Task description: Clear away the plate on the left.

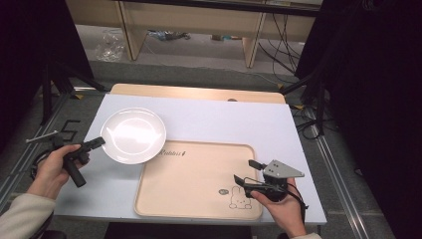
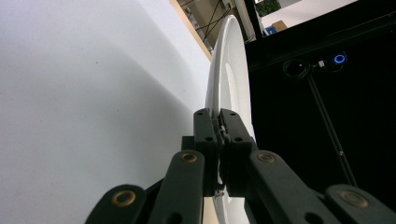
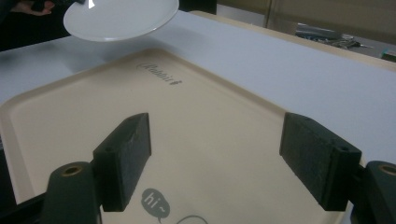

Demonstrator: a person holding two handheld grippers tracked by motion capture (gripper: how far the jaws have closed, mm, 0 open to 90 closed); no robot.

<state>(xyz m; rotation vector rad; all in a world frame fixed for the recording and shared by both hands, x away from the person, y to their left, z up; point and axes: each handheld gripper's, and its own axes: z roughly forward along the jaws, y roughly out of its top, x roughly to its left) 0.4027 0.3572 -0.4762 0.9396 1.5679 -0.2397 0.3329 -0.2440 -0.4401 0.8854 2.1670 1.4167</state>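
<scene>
A white plate (image 1: 133,135) hangs in the air over the table's left side, its lower right edge above the tray's corner. My left gripper (image 1: 101,142) is shut on the plate's left rim; in the left gripper view the plate (image 2: 227,70) shows edge-on between the closed jaws of that gripper (image 2: 219,122). A beige tray (image 1: 199,169) with a rabbit drawing lies at the front middle of the table. My right gripper (image 1: 245,171) stands open over the tray's right part, nothing between its pads (image 3: 125,156). From there the plate (image 3: 119,18) floats at upper left above the tray (image 3: 196,126).
The table (image 1: 234,124) has a white top with a wooden strip along its far edge. Black stands and cables sit on the floor to either side, and wooden furniture legs stand beyond the table.
</scene>
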